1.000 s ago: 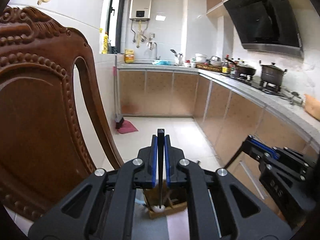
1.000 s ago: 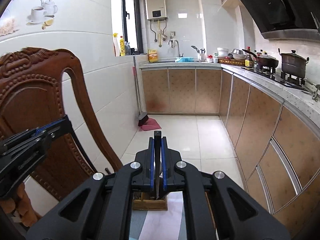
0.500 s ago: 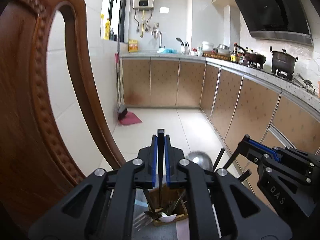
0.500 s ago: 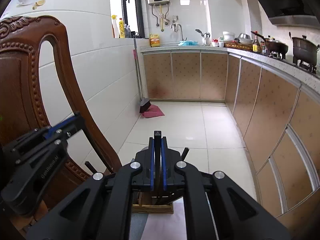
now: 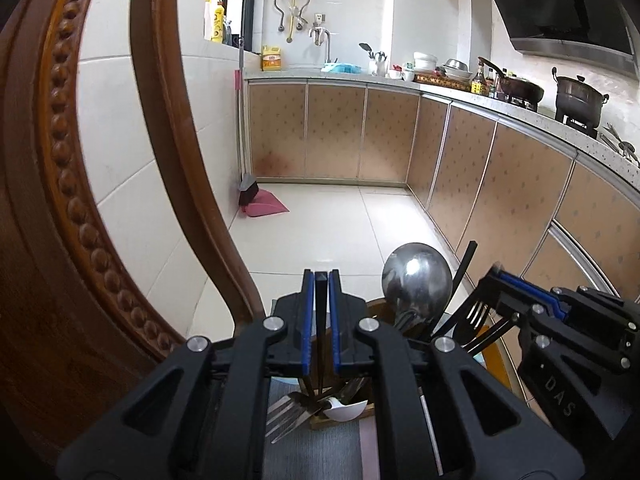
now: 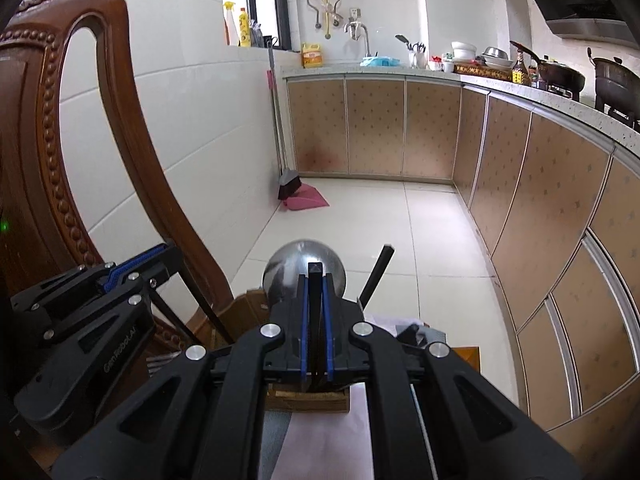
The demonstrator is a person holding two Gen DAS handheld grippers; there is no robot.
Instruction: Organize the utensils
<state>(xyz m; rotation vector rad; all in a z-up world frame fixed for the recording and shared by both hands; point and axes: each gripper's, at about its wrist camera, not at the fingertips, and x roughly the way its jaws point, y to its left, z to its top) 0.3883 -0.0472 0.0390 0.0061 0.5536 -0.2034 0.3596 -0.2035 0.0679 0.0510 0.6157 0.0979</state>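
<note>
We hold both grippers, left & right, each clamped on a thin black stick, near the ladle — a bump could tip the holder.

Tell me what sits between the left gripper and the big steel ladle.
Nothing: in the left wrist view, only white floor tile shows between the left gripper and the ladle standing in the wooden utensil holder.

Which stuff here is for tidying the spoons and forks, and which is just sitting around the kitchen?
For the job:
wooden utensil box
big metal ladle
silver fork
black fork
white spoon
left claw
right claw

Just lying about:
wooden chair
broom
pink dustpan
pots on the stove
</note>
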